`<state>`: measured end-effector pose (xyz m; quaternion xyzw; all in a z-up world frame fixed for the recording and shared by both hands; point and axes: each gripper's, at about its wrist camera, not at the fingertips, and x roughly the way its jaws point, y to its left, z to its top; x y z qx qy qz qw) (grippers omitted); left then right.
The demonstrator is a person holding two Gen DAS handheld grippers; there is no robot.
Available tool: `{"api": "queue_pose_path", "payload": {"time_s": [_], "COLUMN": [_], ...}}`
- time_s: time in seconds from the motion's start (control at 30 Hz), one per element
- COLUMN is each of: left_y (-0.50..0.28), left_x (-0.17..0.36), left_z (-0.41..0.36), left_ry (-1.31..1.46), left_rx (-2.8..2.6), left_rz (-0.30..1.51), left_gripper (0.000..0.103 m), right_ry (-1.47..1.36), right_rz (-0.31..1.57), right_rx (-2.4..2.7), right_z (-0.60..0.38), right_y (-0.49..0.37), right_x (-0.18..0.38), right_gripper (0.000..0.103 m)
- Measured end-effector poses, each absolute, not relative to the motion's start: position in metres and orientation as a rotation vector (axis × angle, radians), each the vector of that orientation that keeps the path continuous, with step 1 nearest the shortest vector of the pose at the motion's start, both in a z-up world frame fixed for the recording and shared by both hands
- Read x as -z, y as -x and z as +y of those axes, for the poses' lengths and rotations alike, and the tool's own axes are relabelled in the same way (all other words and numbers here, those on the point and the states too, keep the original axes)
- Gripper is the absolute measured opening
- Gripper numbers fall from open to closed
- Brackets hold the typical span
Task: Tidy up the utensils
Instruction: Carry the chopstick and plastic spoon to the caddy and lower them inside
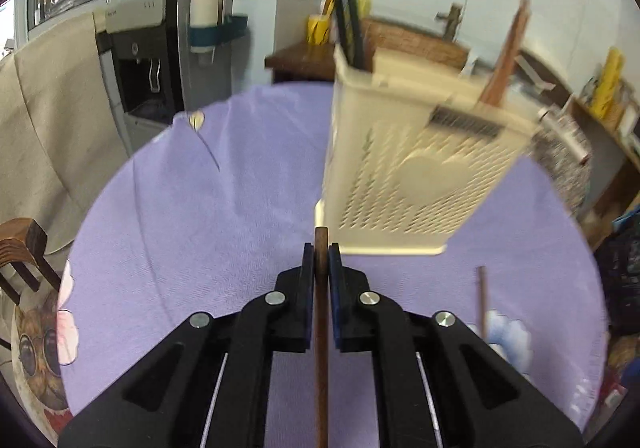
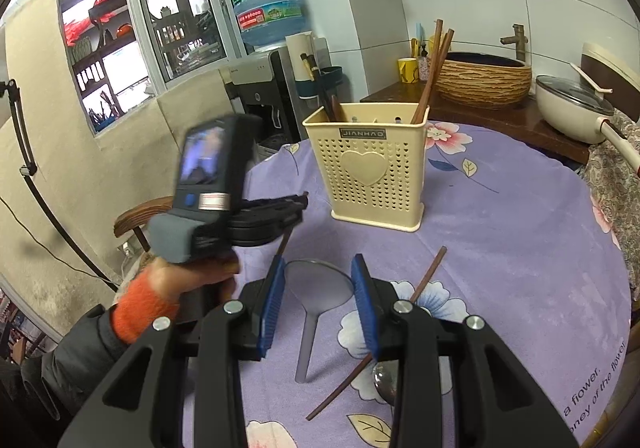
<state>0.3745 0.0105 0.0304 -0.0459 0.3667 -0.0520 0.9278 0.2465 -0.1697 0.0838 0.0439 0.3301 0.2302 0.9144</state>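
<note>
In the left wrist view my left gripper [image 1: 321,252] is shut on a brown wooden chopstick [image 1: 321,368], which runs lengthwise between the blue pads above the table. The cream perforated utensil holder [image 1: 412,184] stands just ahead and to the right. The right wrist view shows the same holder [image 2: 374,168] upright, with brown chopsticks [image 2: 432,68] in its right side and dark ones [image 2: 320,88] in its left. My right gripper [image 2: 319,260] is open and holds nothing. It hovers over a translucent grey spoon [image 2: 320,284] lying on the cloth. My left gripper [image 2: 302,202] is at the left, held by a hand.
A loose brown chopstick [image 2: 424,284] and a metal spoon [image 2: 386,382] lie on the purple flowered tablecloth [image 2: 500,248] near my right fingers. A lidded pan [image 2: 572,108] sits at the table's far right. A wooden chair [image 2: 136,216] and a water dispenser [image 2: 260,88] stand at the left.
</note>
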Motion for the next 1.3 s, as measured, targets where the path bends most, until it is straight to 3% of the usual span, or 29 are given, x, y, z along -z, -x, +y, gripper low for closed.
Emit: {"api": "queue_pose_path", "payload": {"time_s": [0.27, 0.53, 0.97, 1.3], "left_y": [-0.294, -0.260, -0.274, -0.325], "left_x": [-0.113, -0.143, -0.169, -0.279], "left_z": [0.030, 0.038, 0.029, 0.025], "left_ry": [0.109, 0.102, 0.095, 0.128], "left_rx": [0.187, 0.200, 0.218, 0.208], "left_rz": [0.559, 0.480, 0.446, 0.351], "left_gripper": [0.007, 0.007, 0.007, 0.007], "right_ry": [-0.051, -0.003, -0.014, -0.037], "right_rz": [0.644, 0.643, 0.633, 0.450], "right_rx": [-0.494, -0.496, -0.471, -0.377], "right_z": [-0.161, -0.147, -0.154, -0.165], "right_y": [-0.239, -0.237, -0.260, -0.327], "right_x": [-0.104, -0.106, -0.119, -0.220], "right_gripper": [0.033, 0.033, 0.033, 0.033]}}
